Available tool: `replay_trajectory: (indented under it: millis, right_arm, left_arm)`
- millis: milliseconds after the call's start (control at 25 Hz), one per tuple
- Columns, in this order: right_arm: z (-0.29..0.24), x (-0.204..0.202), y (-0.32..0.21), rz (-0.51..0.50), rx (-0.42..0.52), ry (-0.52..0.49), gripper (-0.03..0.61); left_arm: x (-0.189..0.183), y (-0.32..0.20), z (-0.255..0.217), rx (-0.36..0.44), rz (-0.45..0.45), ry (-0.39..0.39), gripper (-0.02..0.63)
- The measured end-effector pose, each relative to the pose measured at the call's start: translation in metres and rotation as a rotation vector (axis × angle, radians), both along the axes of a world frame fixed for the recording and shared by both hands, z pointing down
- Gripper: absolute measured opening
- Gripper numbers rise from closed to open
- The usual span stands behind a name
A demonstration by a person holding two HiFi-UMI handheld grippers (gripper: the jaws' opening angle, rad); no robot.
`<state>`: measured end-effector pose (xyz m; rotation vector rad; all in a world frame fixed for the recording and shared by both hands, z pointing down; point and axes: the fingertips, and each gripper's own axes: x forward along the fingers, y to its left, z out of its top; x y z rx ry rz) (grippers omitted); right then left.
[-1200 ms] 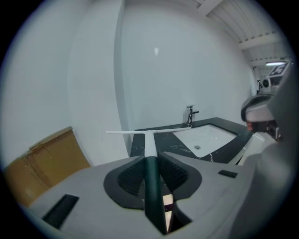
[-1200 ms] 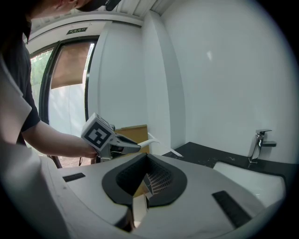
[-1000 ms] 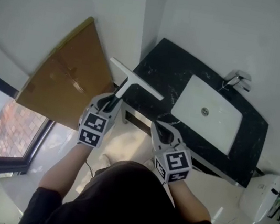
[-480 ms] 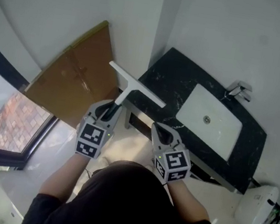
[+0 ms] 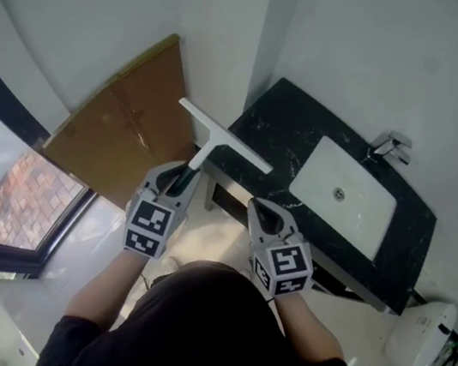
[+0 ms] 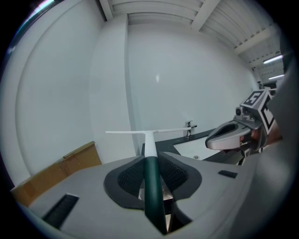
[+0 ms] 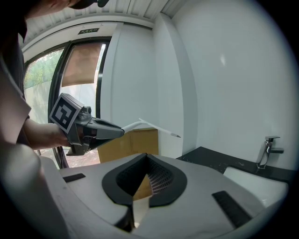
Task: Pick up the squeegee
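So here's where I've got it: the left gripper (image 5: 182,177) is clamped on the squeegee (image 5: 222,137), both pads pressed on the dark green part of the handle, and the handle runs straight out along the jaws and turns white further up. The white blade sits crosswise at the far end, pretty much level in the left gripper view. From the head view the squeegee is up in the air, touching nothing but the gripper, with its blade in front of the wall corner, one end over the cardboard sheet (image 5: 119,138) that leans on the wall and the other end over the left edge of the black countertop (image 5: 266,119). The right gripper (image 5: 265,214) is just beside the left one, a bit nearer the counter's front edge, with its jaws together at the tips and nothing between them (through the slit nearer the camera I only see a sliver of the cardboard). Further right on the counter are the white sink (image 5: 326,172) and the faucet (image 5: 392,146) behind it. The window (image 5: 8,202) is down to my left.
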<state>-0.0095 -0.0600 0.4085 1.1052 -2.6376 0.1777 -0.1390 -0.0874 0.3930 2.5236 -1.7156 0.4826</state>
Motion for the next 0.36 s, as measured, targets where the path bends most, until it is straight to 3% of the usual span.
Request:
replay_trajectory:
  millis: [360]
  right_arm:
    - [0.0016, 0.0025, 0.0003, -0.002, 0.012, 0.014, 0.008]
  left_arm:
    - [0.0005, -0.0011, -0.0018, 0.005, 0.000, 0.001, 0.100]
